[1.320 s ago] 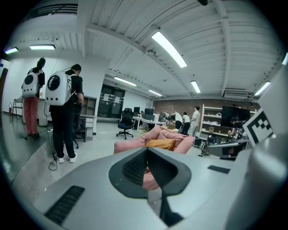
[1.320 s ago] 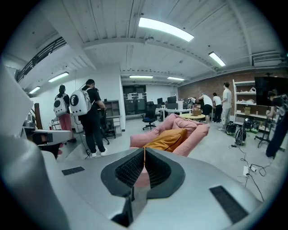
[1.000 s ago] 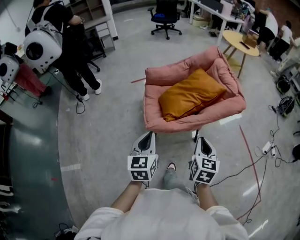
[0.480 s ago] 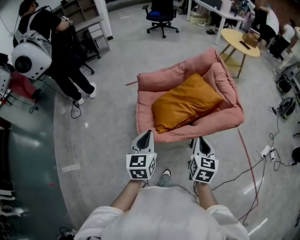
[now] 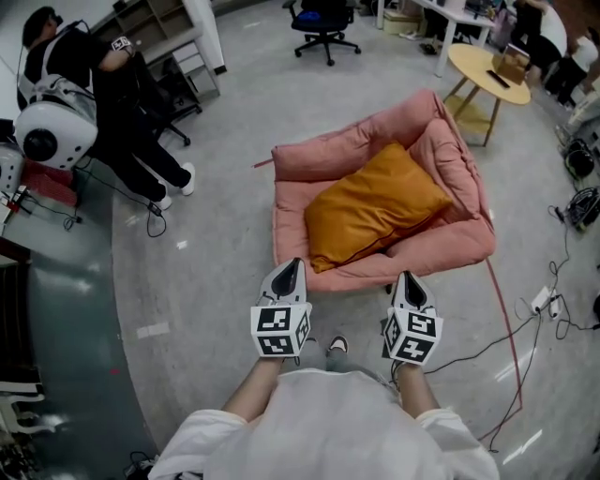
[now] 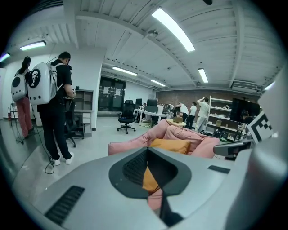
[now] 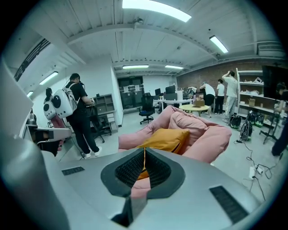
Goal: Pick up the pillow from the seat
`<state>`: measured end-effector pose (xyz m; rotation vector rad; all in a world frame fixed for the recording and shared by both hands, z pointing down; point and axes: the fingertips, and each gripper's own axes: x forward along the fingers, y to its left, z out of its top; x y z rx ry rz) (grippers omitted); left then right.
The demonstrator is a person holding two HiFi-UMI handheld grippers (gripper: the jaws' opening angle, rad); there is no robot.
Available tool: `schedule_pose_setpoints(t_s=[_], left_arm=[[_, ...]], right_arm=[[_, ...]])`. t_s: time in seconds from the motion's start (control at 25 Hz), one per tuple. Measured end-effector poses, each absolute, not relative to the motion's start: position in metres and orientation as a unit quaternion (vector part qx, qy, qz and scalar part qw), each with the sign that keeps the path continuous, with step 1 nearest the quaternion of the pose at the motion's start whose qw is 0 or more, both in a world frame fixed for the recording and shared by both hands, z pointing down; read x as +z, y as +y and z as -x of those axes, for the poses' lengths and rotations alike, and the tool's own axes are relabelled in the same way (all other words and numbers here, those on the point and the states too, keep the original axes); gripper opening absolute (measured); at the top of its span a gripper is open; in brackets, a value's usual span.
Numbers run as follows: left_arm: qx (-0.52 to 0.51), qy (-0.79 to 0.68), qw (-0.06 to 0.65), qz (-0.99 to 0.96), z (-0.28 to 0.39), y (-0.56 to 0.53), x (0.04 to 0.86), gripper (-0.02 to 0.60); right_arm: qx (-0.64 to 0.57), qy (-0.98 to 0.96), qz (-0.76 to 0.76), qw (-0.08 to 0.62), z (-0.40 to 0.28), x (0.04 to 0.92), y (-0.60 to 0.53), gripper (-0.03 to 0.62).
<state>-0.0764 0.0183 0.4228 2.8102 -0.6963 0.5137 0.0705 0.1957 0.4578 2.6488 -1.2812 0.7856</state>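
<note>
An orange pillow (image 5: 373,205) lies on a low pink cushioned seat (image 5: 328,155) in the head view, ahead of both grippers. The same pillow (image 6: 171,145) (image 7: 165,139) and pink seat (image 6: 130,144) (image 7: 207,141) show beyond the jaws in both gripper views. My left gripper (image 5: 290,270) hovers just short of the seat's front edge, jaws shut with nothing between them. My right gripper (image 5: 408,278) is level with it to the right, also shut and empty. Neither touches the seat.
A person with a white backpack (image 5: 52,127) stands at the far left by shelving. A round yellow side table (image 5: 487,75) and a black office chair (image 5: 321,21) stand behind the seat. Cables (image 5: 525,319) run over the grey floor at the right.
The seat and pillow have drawn nearer to both grippers, which now reach its front edge. Both stay shut.
</note>
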Motion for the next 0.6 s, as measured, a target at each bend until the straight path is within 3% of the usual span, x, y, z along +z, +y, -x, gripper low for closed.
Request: schedule_pose_setpoints(t_s=[0.6], left_arm=[[0.180,-0.202,0.108,-0.957,-0.003,-0.059,0.433,0.008]], right_arm=[[0.284,-0.381,-0.878,0.057,-0.124,0.473,0.145,0.029]])
